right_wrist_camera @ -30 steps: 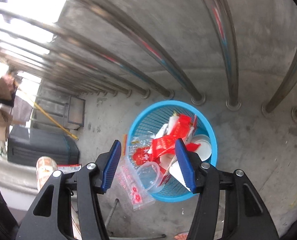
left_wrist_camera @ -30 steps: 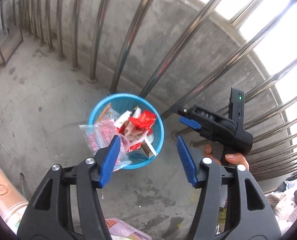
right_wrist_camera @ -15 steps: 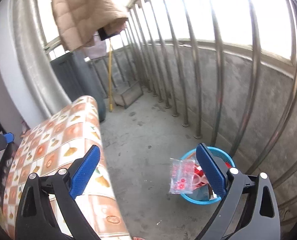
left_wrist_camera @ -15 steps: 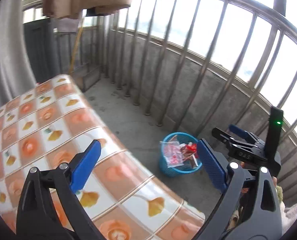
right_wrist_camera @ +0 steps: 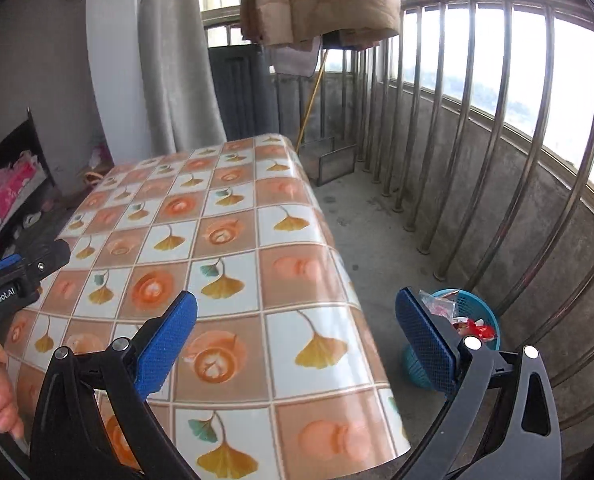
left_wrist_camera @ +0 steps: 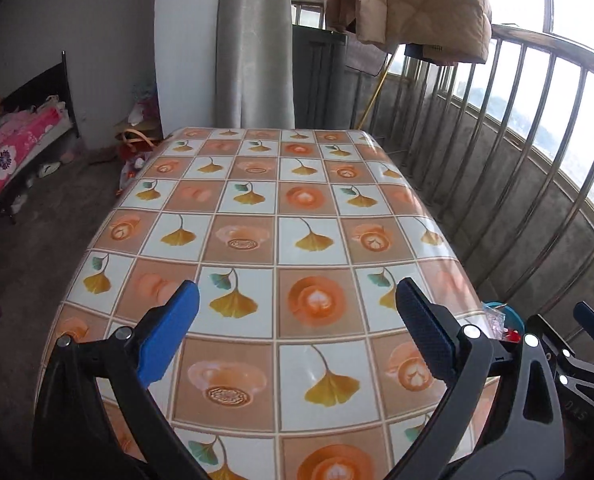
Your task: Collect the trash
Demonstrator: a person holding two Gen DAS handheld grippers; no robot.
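Both the left gripper (left_wrist_camera: pixel 297 334) and right gripper (right_wrist_camera: pixel 297 336) hover over the table (left_wrist_camera: pixel 297 208), jaws apart, empty. Trash sits in the bin (right_wrist_camera: pixel 479 314) beside the table; scan the tabletop before reaching.

My left gripper (left_wrist_camera: pixel 297 334) points forward and downward, its blue fingers (left_wrist_camera: pixel 168 336) spread wide with nothing between them. My right gripper (right_wrist_camera: pixel 297 336) is angled the same way, its fingers (right_wrist_camera: pixel 165 344) equally wide and empty. My left hand (right_wrist_camera: pixel 3 404) shows bare at that view's left edge.
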